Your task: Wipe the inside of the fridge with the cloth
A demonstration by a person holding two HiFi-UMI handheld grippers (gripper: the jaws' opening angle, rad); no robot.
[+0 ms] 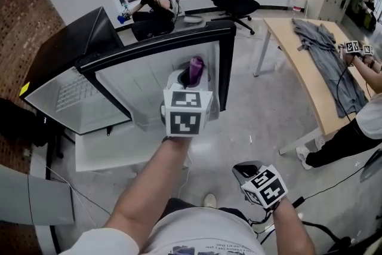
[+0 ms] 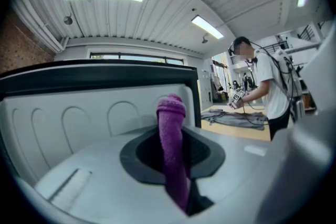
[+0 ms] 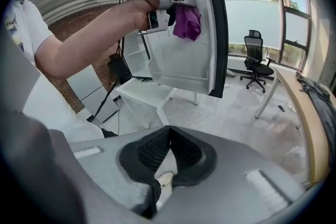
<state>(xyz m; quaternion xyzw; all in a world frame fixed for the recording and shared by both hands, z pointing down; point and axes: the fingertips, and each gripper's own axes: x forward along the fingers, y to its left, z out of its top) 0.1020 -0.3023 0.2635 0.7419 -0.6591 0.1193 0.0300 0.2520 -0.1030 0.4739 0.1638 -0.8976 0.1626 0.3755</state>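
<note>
Two tools are in play, but only one matters for the wipe. The left tool [image 1: 191, 79] is raised at the end of an outstretched arm, its jaws clamped on the purple cloth [image 1: 196, 67]. The right tool [image 1: 246, 171] hangs low and near the person, well apart from the fridge [image 1: 59, 48]. Its jaws are pressed together with nothing between them.

In the left gripper view the cloth [image 2: 172, 144] stands as a long narrow roll between the jaws. Its long axis runs along the tool's own line, and its bunched end leads. Straight beyond that end is the white inner face of the open door [image 2: 79, 113], with its moulded arches and black frame above. So the surface to be wiped lies directly far of the tool.

The right gripper view shows the cloth [image 3: 186, 21] close against that liner, high up near the door's right edge. Whether it is touching cannot be told.

The fridge sits on a low white tabletop [image 1: 119, 152]. Its cavity [image 1: 71, 98], with a wire shelf inside, opens to the left of the left tool.

My reading is that the next stroke depends on pressing the cloth's end forward onto the door liner. Reaching the cavity would mean swinging the left arm leftward, and that arm is much the nearer of the two.
</note>
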